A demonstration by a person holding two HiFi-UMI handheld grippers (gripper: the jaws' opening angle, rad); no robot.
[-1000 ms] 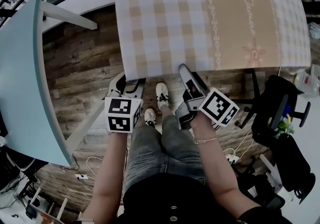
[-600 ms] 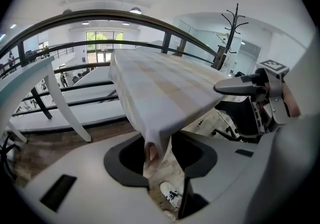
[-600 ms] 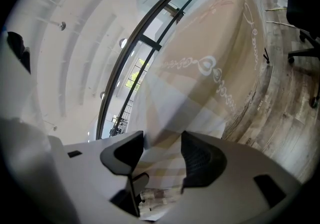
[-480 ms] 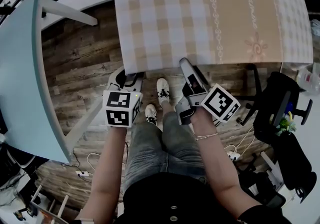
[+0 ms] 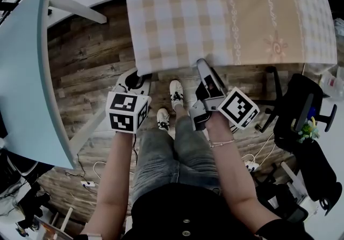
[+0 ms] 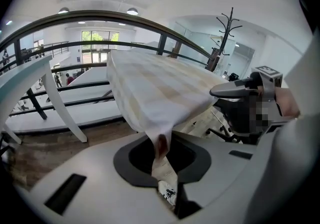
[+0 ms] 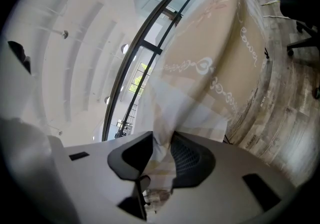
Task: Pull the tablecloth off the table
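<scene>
Cursive script [image 5: 267, 5] ran along the tablecloth [image 5: 177, 13] ahead of the right gripper [image 5: 202, 65], too small to read. Both grippers' jaws had just been closing. The left gripper [image 5: 140, 78] pinched the cloth's near hem, and the right clamped a bunched fold of it. A pale blue table [image 5: 27, 72] stood left of the left gripper, and a black office chair [image 5: 301, 121] stood right of the right one.

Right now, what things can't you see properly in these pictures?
- The tabletop: head view, all covered by the tablecloth.
- The tablecloth's far end: head view, cut off by the picture's top edge.
- The curly writing on the tablecloth: head view, too small to read.
- The pale side table: head view, partly cut off by the left edge.
</scene>
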